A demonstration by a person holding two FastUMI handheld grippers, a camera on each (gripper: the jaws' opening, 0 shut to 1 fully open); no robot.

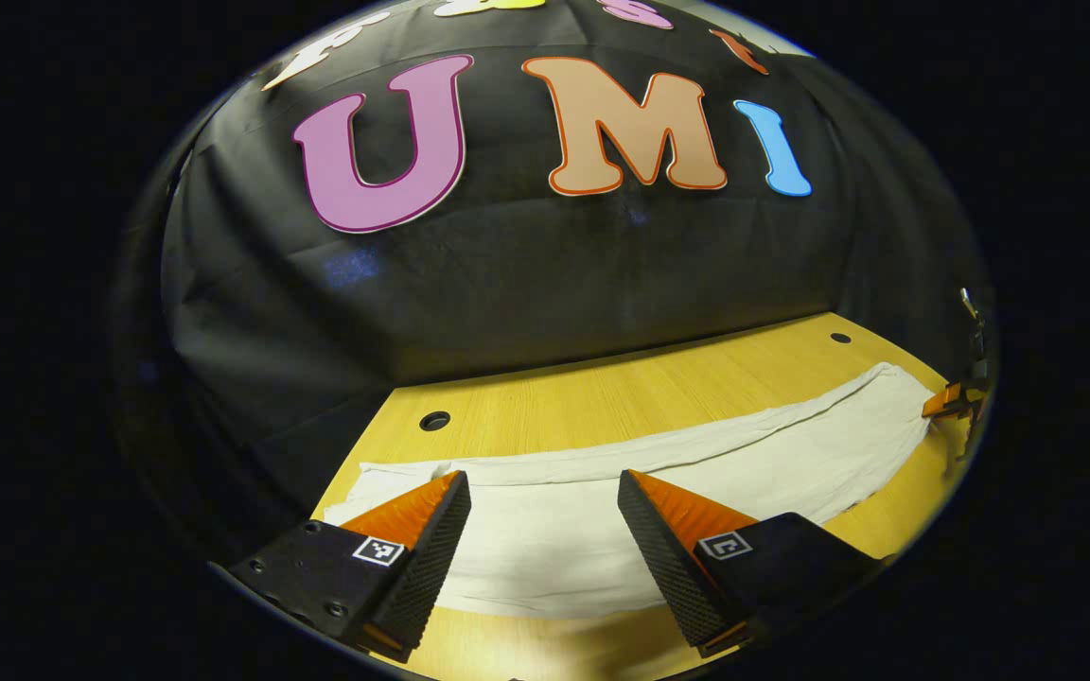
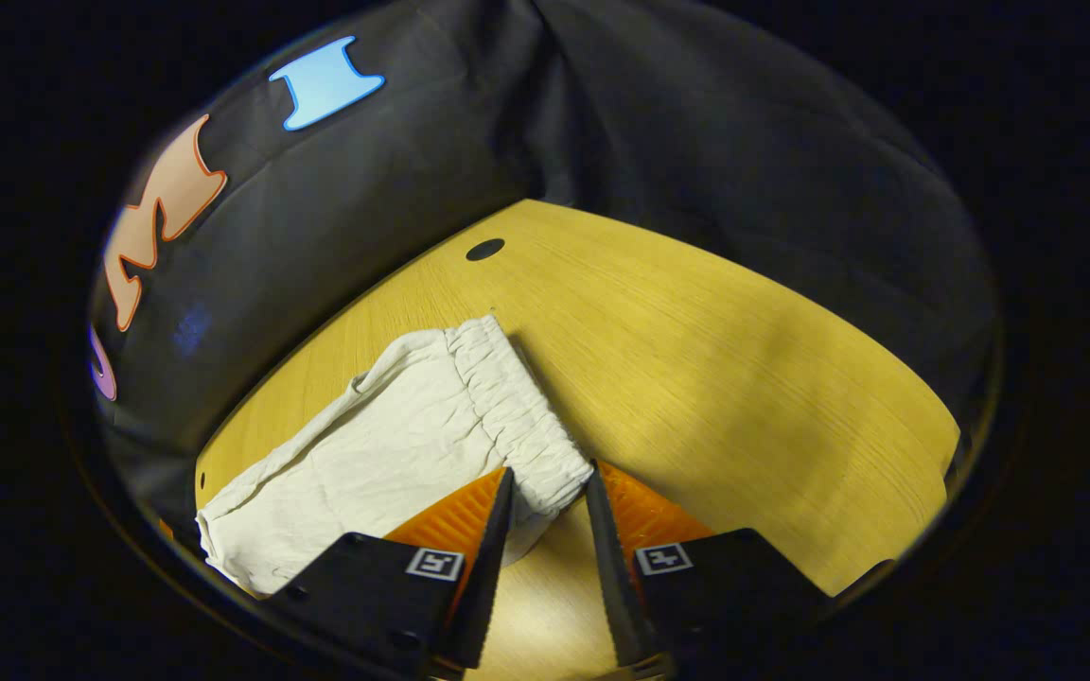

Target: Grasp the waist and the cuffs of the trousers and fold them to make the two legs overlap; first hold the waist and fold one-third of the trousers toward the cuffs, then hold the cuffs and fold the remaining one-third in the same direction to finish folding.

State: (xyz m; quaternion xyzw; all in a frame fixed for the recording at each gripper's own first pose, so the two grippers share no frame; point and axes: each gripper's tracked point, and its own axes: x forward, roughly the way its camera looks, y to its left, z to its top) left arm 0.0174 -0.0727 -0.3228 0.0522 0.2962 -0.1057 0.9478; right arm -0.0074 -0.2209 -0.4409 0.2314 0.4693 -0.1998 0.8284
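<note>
Trousers flat on bench, legs overlapped; right tongs straddle waistband corner, unclamped; left tongs apart above cuffs, ready.

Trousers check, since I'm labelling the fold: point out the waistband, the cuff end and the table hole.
Waistband (image 2: 517,416): right gripper view, gathered elastic edge.
Cuff end (image 1: 384,478): left gripper view, flat hem.
Table hole (image 2: 484,250): right gripper view, its centre.

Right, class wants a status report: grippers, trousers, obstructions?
Left gripper open over cuff end. Right gripper partly closed around waistband, grip unclear. Trousers flat on table. Nothing in the way.
</note>
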